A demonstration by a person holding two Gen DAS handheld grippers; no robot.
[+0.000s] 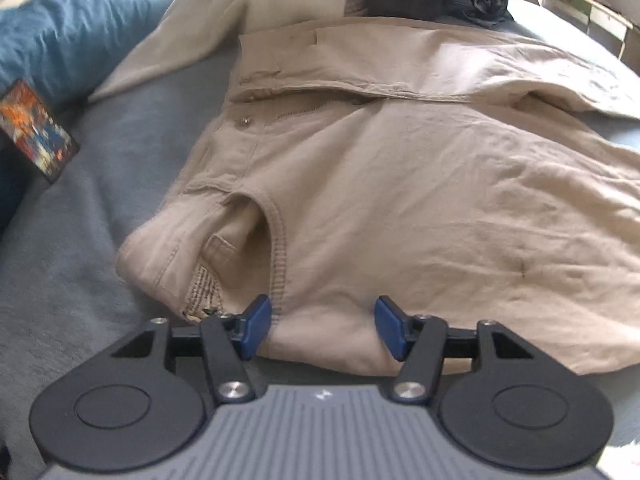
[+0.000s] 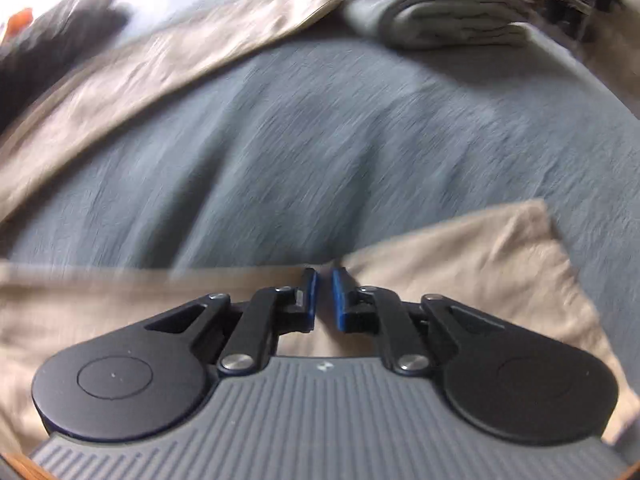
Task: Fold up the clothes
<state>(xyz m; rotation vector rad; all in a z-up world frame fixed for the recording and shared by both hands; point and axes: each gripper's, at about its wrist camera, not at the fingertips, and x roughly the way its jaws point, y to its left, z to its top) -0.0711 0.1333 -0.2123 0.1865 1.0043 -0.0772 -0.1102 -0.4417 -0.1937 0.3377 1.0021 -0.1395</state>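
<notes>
We see beige cotton trousers (image 1: 400, 184) half-folded at 12 o'clock | left gripper (image 1: 322, 328) apart – right gripper (image 2: 325, 300) nearly together (grip unclear) | grey folded stack (image 2: 448, 20) done

You're working over a bed (image 1: 80, 240) with a grey-blue cover. Beige trousers (image 1: 400, 200) lie spread on it, with a blue pillow (image 1: 80, 28) and a small colourful card (image 1: 38, 132) to their left. A folded grey stack (image 2: 452, 20) rests further off.

Blue pillow (image 1: 80, 28), colourful card (image 1: 38, 132).
</notes>
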